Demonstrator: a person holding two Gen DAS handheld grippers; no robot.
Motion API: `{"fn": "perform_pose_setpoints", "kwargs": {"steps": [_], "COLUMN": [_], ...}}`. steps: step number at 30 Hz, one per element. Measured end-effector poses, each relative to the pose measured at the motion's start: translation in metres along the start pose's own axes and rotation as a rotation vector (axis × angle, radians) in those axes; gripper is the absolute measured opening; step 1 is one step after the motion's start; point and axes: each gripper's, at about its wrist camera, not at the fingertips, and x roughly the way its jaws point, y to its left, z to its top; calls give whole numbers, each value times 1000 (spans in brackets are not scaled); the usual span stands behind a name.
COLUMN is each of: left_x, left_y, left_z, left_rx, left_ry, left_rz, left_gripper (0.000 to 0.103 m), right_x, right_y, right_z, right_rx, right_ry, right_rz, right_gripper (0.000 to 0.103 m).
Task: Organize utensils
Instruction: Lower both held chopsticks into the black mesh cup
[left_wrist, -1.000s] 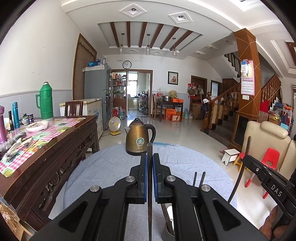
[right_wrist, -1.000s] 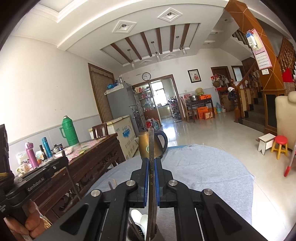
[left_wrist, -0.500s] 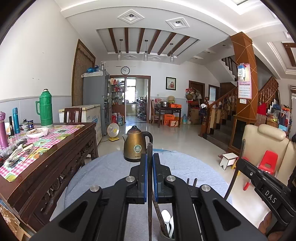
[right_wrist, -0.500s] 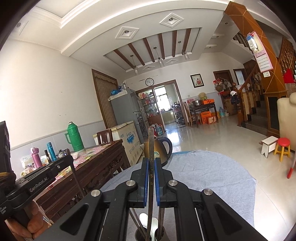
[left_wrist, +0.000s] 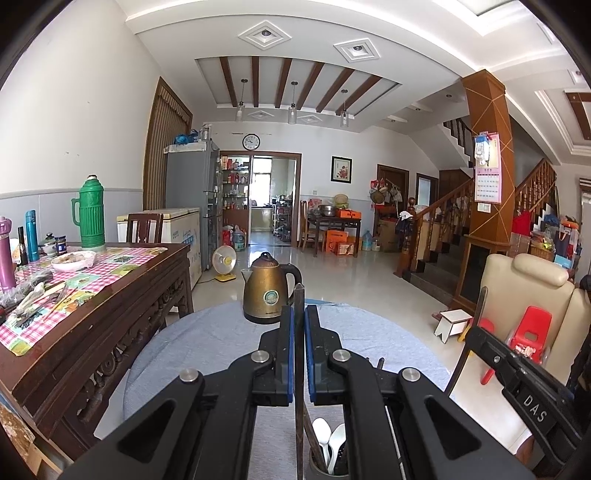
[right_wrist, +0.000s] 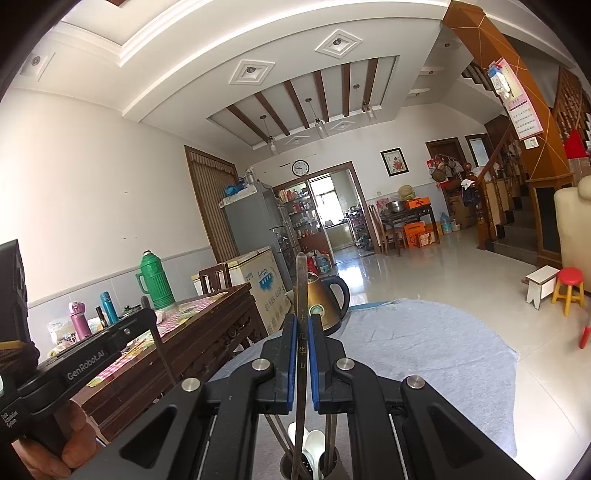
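My left gripper (left_wrist: 299, 314) is shut on a dark wooden chopstick (left_wrist: 299, 354) held upright. My right gripper (right_wrist: 302, 321) is shut on a brown chopstick (right_wrist: 301, 291) with characters on it, also upright. Below both grippers stands a dark utensil holder (left_wrist: 327, 465), also in the right wrist view (right_wrist: 308, 463), with white spoons (left_wrist: 328, 443) and dark chopsticks in it. Both held chopsticks reach down to the holder. Each gripper shows in the other's view, the right gripper (left_wrist: 517, 373) and the left gripper (right_wrist: 92, 354).
A brass kettle (left_wrist: 267, 290) stands at the far side of the round table with a blue-grey cloth (left_wrist: 207, 332). A long wooden table (left_wrist: 92, 295) with a green thermos (left_wrist: 90, 214) stands to the left. A cream chair (left_wrist: 532, 295) and red stools are to the right.
Both grippers have risen with their chopsticks; the utensil holder with spoons has come further into view beneath them.
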Motion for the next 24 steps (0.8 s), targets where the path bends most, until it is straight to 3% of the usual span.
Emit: {"fn": "perform_pose_setpoints", "kwargs": {"steps": [24], "left_x": [7], "left_y": [-9], "left_z": [-9], "left_rx": [-46], "left_ry": [29], "left_rz": [-12], "left_gripper": [6], "right_x": [-2], "right_y": [-6], "right_z": [-1], "right_rx": [27], "right_ry": [3], "right_rz": [18], "right_gripper": [7]}}
